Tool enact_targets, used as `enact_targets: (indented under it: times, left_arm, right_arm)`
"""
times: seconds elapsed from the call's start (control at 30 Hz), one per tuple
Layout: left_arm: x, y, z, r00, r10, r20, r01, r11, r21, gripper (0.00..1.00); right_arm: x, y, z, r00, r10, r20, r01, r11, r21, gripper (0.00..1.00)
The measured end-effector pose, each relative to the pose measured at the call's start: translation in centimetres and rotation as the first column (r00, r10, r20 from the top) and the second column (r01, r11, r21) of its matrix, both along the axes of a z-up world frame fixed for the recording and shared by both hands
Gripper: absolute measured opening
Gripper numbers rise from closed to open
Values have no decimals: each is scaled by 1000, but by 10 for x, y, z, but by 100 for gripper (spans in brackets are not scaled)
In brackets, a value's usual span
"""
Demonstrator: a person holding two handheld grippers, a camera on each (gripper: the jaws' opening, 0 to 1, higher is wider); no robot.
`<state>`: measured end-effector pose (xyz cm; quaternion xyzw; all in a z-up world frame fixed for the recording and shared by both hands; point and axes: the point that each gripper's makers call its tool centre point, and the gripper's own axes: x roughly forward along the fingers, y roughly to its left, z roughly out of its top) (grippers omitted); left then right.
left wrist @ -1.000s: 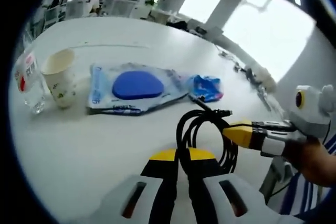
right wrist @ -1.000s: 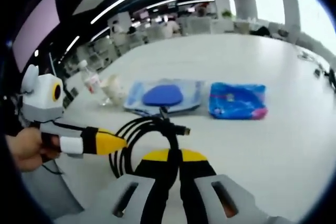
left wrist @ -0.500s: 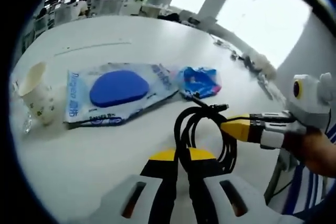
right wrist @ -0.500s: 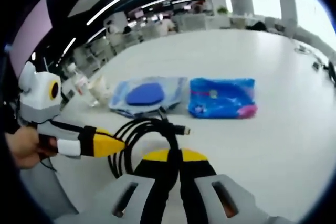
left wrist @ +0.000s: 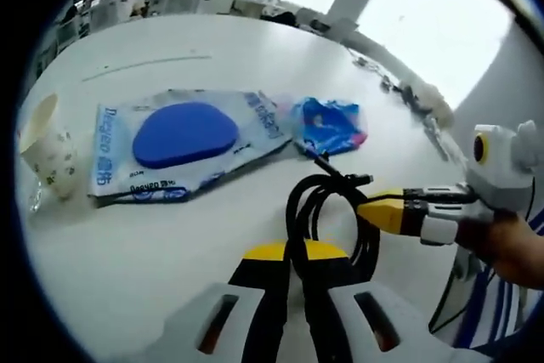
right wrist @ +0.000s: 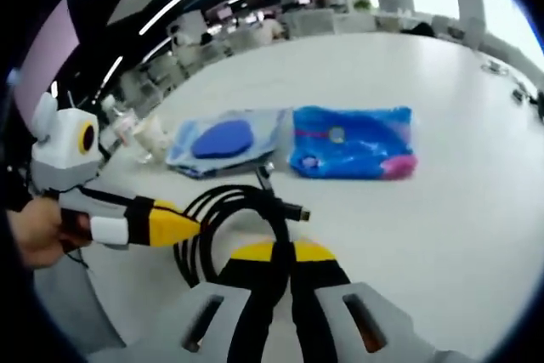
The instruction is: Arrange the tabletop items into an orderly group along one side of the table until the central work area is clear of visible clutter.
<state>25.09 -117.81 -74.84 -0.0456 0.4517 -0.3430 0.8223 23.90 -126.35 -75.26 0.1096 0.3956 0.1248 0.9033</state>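
Observation:
A coiled black cable [left wrist: 327, 210] hangs over the white table [left wrist: 170, 244], and both grippers are shut on it. My left gripper [left wrist: 289, 252] pinches the near side of the coil. My right gripper [left wrist: 384, 212] comes in from the right and clamps its other side. In the right gripper view the same cable [right wrist: 234, 214] sits between my right gripper [right wrist: 285, 252] and my left gripper [right wrist: 170, 225]. Beyond lie a clear pack with a blue oval pad [left wrist: 183, 135] [right wrist: 223, 139] and a blue pouch [left wrist: 329, 123] [right wrist: 353, 144].
A paper cup [left wrist: 42, 152] [right wrist: 154, 138] stands left of the pad pack, with a clear bottle [right wrist: 119, 125] beside it. Small items lie along the table's far edge [left wrist: 408, 99]. A hand [right wrist: 38, 231] holds the left gripper. Desks and chairs fill the background.
Both views have swung, so the bottle has slipped out of the left gripper view and the blue pouch looks larger in the right one. Both grippers stay shut on the cable.

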Motion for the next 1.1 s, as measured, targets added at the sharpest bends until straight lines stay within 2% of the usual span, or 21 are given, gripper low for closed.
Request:
enact_targets:
  times: [0.07, 0.27, 0.47, 0.63, 0.67, 0.97, 1.1]
  left_arm:
    - [2, -1, -1, 1000, 2, -3, -2, 1000, -2, 4]
    - [6, 0, -6, 1000, 20, 2, -20, 1000, 11, 4]
    - [8, -9, -6, 1000, 4, 3, -4, 1000, 14, 4]
    - [7, -5, -16, 1000, -19, 21, 18, 998, 63, 4]
    - [7, -3, -18, 1000, 4, 15, -5, 998, 61, 4]
    - [7, -1, -17, 1000, 17, 15, -18, 999, 43, 4]
    - [8, -2, -17, 1000, 25, 11, -25, 999, 39, 3]
  right_arm:
    - [0, 0, -4, 1000, -15, -25, 15, 1000, 4, 2]
    - [5, -1, -6, 1000, -2, -11, 2, 1000, 3, 2]
    - [5, -8, -8, 999, -24, -29, 25, 1000, 13, 2]
    - [6, -7, -10, 999, 3, -32, -2, 1000, 18, 2]
    - [7, -6, -9, 1000, 7, -29, -6, 1000, 22, 2]
    - [6, -4, -10, 999, 45, -21, -45, 999, 16, 2]
    - [6, -6, -11, 999, 31, -27, -29, 999, 46, 2]
